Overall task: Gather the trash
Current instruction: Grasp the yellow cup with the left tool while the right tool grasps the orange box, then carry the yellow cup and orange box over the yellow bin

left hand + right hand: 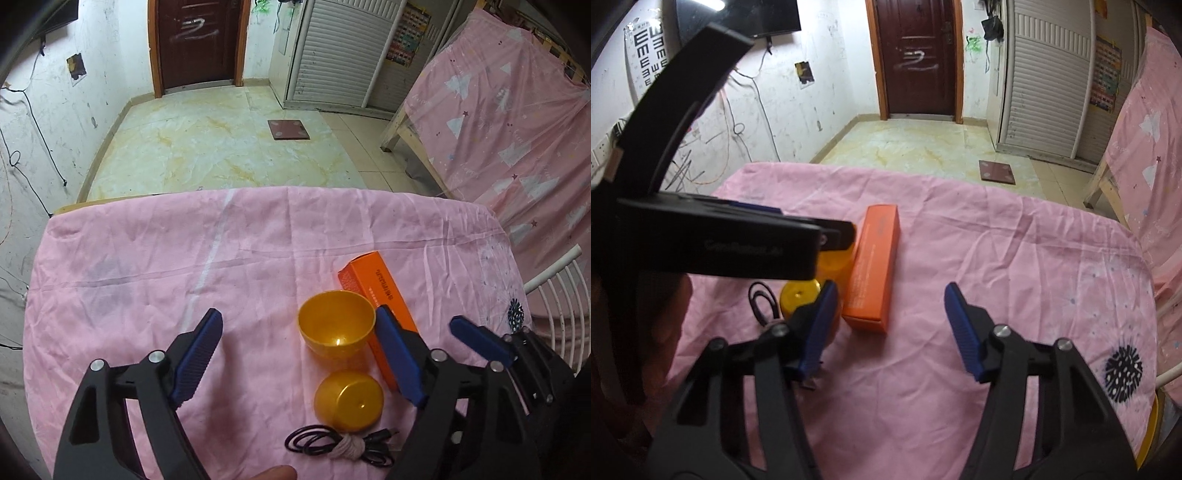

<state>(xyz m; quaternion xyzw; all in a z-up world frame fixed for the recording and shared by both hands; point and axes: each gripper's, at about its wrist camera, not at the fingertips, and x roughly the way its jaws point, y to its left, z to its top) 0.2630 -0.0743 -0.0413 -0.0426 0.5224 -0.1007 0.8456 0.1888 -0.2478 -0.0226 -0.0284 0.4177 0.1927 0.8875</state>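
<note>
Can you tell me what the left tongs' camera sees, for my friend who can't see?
The open left tongs hover above two yellow cups, a coiled black cable and an orange box on a pink cloth.

Scuffed white walls [55, 122], brown door [197, 40], marble floor [207, 147].

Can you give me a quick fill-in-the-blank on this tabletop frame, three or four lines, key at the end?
1. The long box lying on the cloth is coloured ____.
2. Of the two yellow cups, the far cup stands mouth up and the near cup lies mouth ____.
3. The coiled black cable is tied at its middle with a pale ____.
4. Both the left tongs and right tongs hold ____.

Missing words: orange; down; string; nothing
</note>
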